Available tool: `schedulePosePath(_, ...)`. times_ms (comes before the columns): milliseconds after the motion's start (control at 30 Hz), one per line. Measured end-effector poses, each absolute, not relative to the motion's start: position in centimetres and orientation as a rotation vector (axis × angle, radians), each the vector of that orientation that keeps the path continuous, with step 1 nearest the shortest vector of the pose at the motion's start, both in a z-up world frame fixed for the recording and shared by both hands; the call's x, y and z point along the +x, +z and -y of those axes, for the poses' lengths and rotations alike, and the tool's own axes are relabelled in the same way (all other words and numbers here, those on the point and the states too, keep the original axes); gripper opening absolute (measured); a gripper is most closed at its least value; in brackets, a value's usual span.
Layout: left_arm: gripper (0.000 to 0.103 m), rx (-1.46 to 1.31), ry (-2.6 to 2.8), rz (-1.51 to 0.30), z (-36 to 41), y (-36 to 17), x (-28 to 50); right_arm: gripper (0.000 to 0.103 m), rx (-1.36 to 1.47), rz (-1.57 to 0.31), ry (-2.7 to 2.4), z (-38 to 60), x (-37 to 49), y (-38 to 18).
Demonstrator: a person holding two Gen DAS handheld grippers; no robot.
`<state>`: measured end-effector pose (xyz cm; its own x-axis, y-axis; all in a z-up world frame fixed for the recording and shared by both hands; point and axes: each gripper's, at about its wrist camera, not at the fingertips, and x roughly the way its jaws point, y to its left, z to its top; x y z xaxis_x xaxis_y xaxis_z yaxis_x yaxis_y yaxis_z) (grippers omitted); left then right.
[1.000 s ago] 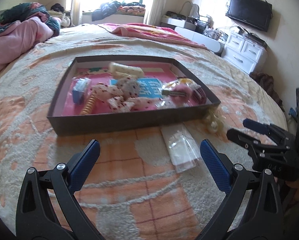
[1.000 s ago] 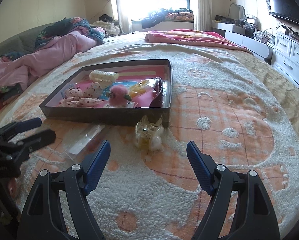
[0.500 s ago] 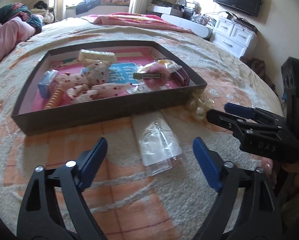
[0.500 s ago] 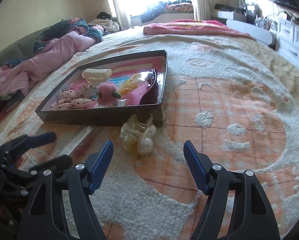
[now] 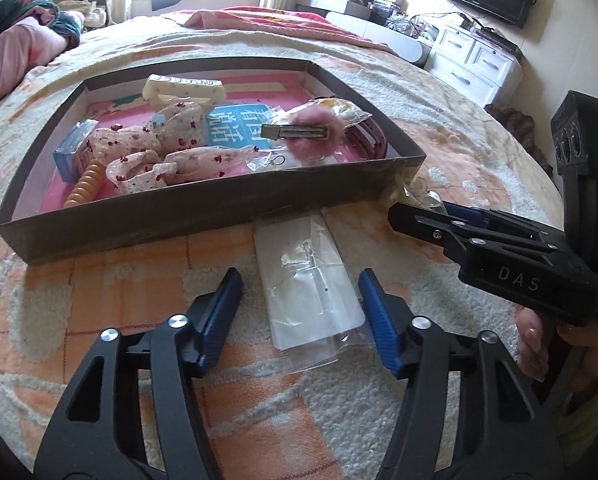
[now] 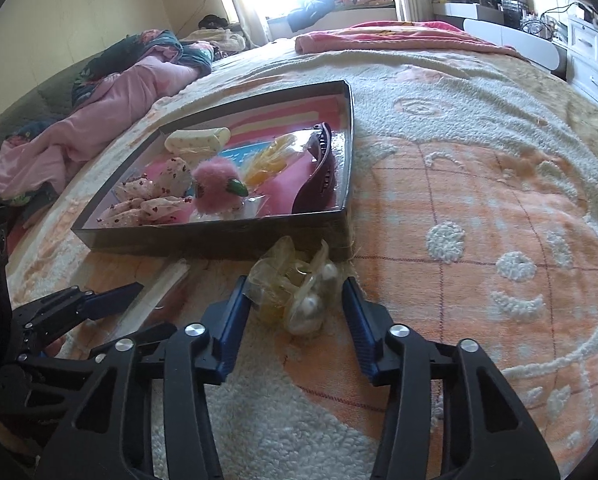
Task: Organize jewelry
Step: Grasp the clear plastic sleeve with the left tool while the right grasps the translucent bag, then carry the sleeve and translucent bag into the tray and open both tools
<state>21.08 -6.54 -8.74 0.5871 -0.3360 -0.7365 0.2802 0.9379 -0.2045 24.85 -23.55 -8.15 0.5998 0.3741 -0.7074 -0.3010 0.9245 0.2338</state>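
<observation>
Left wrist view: the left gripper (image 5: 299, 280) fills the lower centre of the frame, its blue pads either side of a clear plastic packet (image 5: 311, 280) lying flat on the orange-and-cream blanket (image 5: 119, 280); the jaws are closing, about half apart, with the packet between them; the right pad sits at the packet's edge, the left pad stands off it. Above, in mid-frame, a shallow dark tray (image 5: 203, 208) holds a pink fluffy hair clip (image 5: 311, 132), dotted fabric bows (image 5: 155, 152) and a yellow spiral tie (image 5: 85, 188). Right wrist view: the right gripper (image 6: 295, 300), lower centre, straddles a yellowish ribbon-and-pearl hair ornament (image 6: 299, 292) lying just outside the tray's near right corner; its jaws are closing, the ornament between the pads; whether the pads yet touch it cannot be told.
</observation>
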Motion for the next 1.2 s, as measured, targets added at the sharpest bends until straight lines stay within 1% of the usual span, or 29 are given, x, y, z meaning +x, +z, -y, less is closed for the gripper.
schedulePosePath(100, 0.038, -0.080, -0.367, -0.871, 6.4, -8.6, 21.0, 0.042, 0.088, -0.836, 0.390, 23.4, 24.8, -8.1)
schedulePosePath(300, 0.034, -0.093, -0.364, -0.853, 5.9, -8.2, 20.5, 0.042, 0.097, -0.815, 0.378, 23.8, 24.1, -7.9)
schedulePosePath(667, 0.034, -0.106, -0.330, -0.798, 3.6, -6.3, 19.0, 0.041, 0.033, -0.748, 0.360, 22.8, 21.5, -6.3)
schedulePosePath(1200, 0.034, -0.166, -0.251, -0.703, -1.2, -3.3, 18.4, 0.041, -0.040, -0.689, 0.439, 18.0, 19.8, -3.1)
